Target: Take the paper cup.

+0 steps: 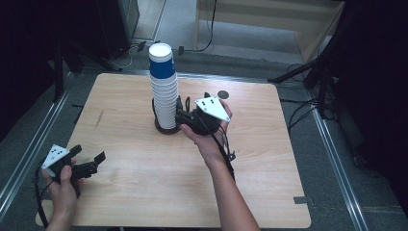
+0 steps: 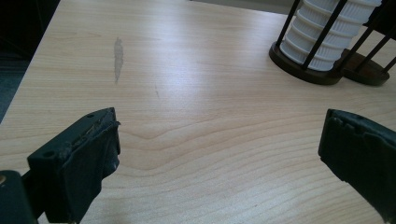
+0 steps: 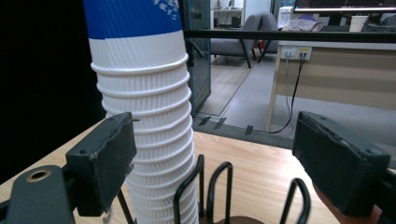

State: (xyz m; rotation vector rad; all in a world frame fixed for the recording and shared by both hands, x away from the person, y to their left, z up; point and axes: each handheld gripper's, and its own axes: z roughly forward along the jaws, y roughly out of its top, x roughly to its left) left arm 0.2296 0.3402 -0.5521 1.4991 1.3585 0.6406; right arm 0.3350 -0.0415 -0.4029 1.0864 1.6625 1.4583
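White paper cups stand stacked in a wire holder for support; right tongs open alongside, left tongs open, idle.

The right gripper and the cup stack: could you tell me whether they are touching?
Apart. In the right gripper view the right gripper stands open with nothing between its jaws; the cup stack rises behind the left jaw, outside the gap.

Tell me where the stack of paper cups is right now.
In the high view, the stack of paper cups stands upright in a dark wire holder at the table's far middle, just left of the right gripper.
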